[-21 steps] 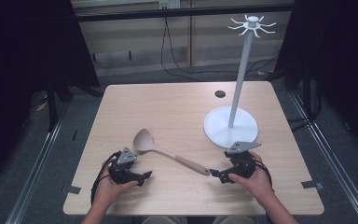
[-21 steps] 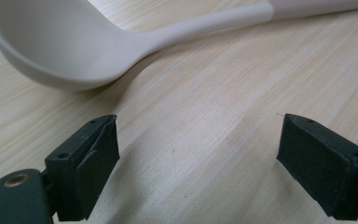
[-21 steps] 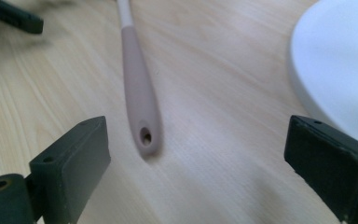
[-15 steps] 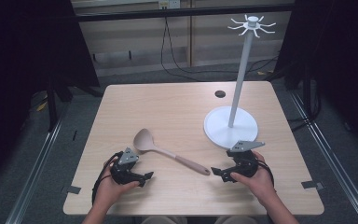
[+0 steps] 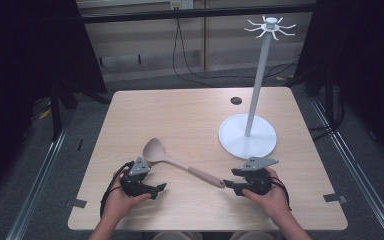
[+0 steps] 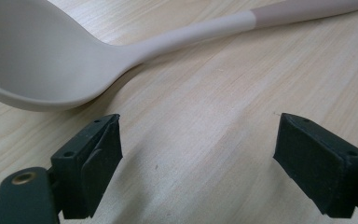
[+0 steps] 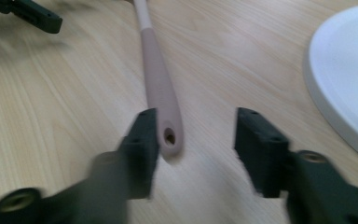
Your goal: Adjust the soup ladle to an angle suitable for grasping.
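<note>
Basically the ladle (image 5: 180,161) lies flat on the tabletop (image 5: 190,115), near the front edge, roughly mid-width, bowl toward the left and back, handle running toward the front-right. Its pink grip end (image 7: 162,122) with the hang hole sits right between the jaws of the right gripper (image 7: 193,135), hugging the one jaw, apart from the other. That gripper is spread wide, nothing clamped yet; its view is a bit blurred. Judging by the hole facing up and the jaws straddling the tip, this looks like a lineup for a pinch on the handle end, so the hole stays free for hanging.

Left gripper (image 6: 196,154) is released too, jaws wide, resting low on the wood just beside the ladle's bowl (image 6: 37,60), not touching it. Probably parked there to steady the bowl or just wait; cannot tell which.

Outward: white stand (image 5: 248,135), round base on the right half of the tabletop, back of the right gripper, near it but apart. Thin pole rises to a ring of hooks (image 5: 270,26) on top, likely the target for the hole. Small dark round hole (image 5: 236,100) in the tabletop near the back edge. Both hands (image 5: 270,192) come in over the front edge.
</note>
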`<state>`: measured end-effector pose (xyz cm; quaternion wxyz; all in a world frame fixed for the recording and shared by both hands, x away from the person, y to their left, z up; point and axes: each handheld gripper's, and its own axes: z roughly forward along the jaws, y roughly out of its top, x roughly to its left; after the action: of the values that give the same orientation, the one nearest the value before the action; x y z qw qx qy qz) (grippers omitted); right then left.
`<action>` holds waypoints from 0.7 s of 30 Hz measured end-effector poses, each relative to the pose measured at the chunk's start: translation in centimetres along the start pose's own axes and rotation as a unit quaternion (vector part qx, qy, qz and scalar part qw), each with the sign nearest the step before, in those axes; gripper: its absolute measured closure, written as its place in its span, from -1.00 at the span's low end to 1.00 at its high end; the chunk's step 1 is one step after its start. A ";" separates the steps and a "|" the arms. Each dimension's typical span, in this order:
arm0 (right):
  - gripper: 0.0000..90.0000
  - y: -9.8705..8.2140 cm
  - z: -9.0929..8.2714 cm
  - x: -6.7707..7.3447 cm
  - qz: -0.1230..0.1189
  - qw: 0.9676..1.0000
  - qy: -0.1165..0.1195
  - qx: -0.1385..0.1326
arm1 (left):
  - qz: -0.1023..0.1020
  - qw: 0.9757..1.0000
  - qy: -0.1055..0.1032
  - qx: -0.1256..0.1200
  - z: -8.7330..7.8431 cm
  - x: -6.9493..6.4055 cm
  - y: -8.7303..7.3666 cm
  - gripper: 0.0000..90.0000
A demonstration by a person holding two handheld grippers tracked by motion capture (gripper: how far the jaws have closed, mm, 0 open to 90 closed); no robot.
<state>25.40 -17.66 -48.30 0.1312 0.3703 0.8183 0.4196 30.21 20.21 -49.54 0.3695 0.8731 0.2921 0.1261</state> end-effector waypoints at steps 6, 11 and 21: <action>0.83 0.2 1.2 1.5 -0.038 0.999 0.033 0.012 | -0.004 1.000 0.002 0.000 -0.3 0.1 -0.2 -0.66; 0.92 0.1 2.6 2.6 -0.058 0.996 0.062 0.034 | -0.011 1.000 0.004 -0.003 -0.4 0.2 -0.4 -0.66; 0.98 -0.1 3.7 1.9 -0.066 0.996 0.042 0.043 | -0.012 1.000 0.008 0.001 -0.6 0.3 -0.7 -0.65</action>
<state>26.00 -14.16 -50.48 0.1081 0.3033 0.8631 0.3892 29.87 21.09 -49.63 0.3678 0.8688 0.3054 0.1289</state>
